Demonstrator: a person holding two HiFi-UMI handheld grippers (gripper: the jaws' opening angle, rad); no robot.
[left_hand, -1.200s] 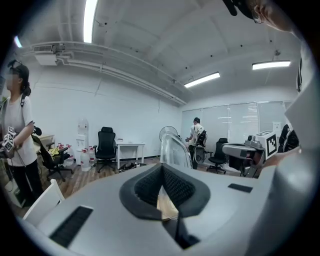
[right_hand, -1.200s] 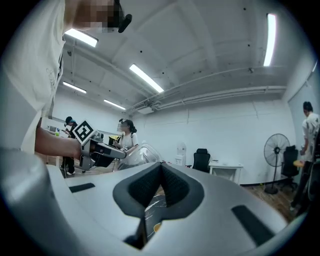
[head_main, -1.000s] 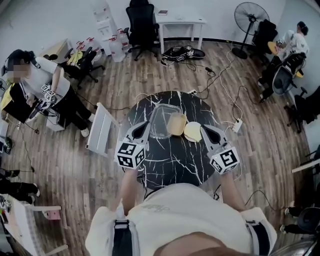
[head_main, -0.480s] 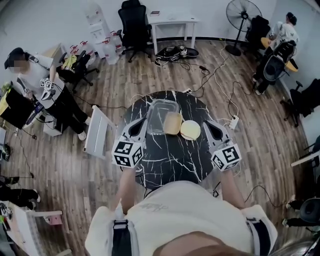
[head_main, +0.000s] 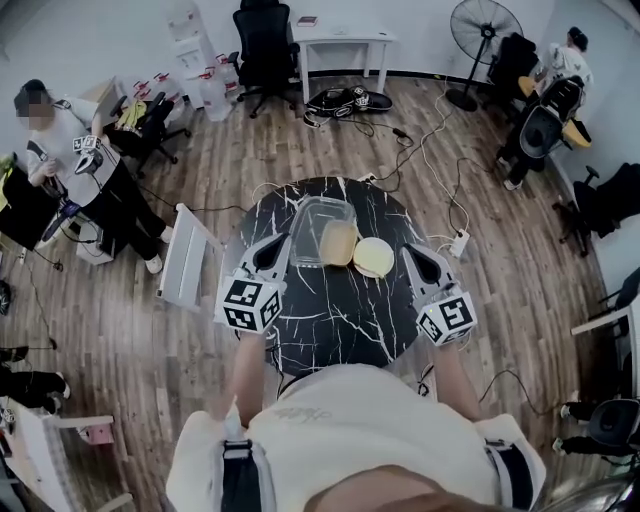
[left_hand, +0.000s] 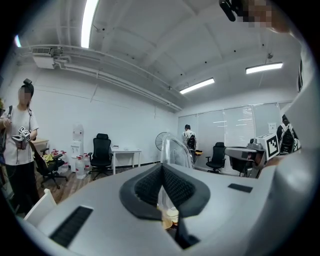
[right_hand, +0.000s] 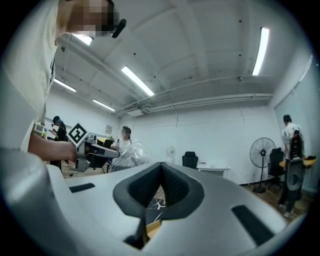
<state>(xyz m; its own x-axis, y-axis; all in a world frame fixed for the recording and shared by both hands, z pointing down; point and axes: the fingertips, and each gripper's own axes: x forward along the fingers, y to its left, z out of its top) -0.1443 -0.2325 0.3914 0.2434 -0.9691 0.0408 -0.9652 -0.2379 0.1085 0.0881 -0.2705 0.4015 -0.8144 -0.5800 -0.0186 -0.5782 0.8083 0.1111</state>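
Observation:
In the head view a round black marble table (head_main: 330, 320) carries a clear plastic container (head_main: 312, 222). A tan squarish piece (head_main: 338, 242) rests at its right edge, and a round tan disc (head_main: 374, 257) lies just right of that. My left gripper (head_main: 272, 250) hovers over the table's left edge, shut and empty, its tip short of the container. My right gripper (head_main: 412, 258) is over the right edge, also shut and empty, its tip beside the disc. The left gripper view shows the container (left_hand: 175, 150) above the closed jaws.
Wooden floor surrounds the table, with cables and a power strip (head_main: 460, 243) at the right. A white chair (head_main: 185, 262) stands at the table's left. A person (head_main: 60, 140) stands far left, another (head_main: 560, 70) sits far right. Office chairs, a desk (head_main: 345, 45) and a fan (head_main: 478, 20) line the back.
Both grippers have drifted slightly outward and toward me and stay shut. The container and tan pieces have not moved. The standing person at left has shifted.

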